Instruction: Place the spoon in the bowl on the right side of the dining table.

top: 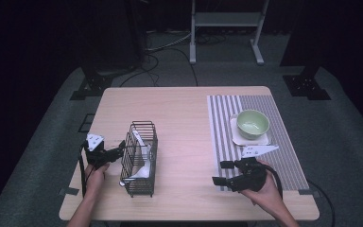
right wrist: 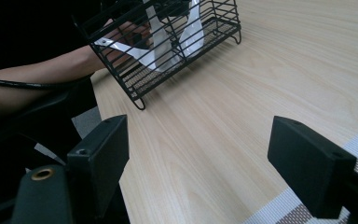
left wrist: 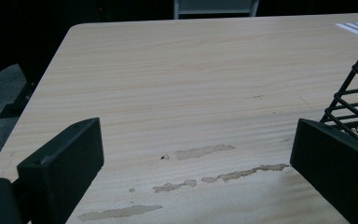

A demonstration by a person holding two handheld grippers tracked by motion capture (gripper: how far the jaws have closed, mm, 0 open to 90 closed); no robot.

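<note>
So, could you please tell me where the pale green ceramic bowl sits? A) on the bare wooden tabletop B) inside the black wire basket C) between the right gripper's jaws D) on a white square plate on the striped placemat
D: the green bowl rests on the white square plate, which lies on the striped placemat.

No readable text, label, brand, number or sign can be made out on anything in these views.

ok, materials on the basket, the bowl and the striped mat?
Basket: looks like black coated metal wire, thin rigid bars with a fine mesh floor, matte. Bowl: pale green, probably glazed ceramic or melamine; smooth, with a soft sheen inside. Striped mat: seems woven fabric or vinyl; flat, grey and white bands, with a visible weave in the right gripper view.
</note>
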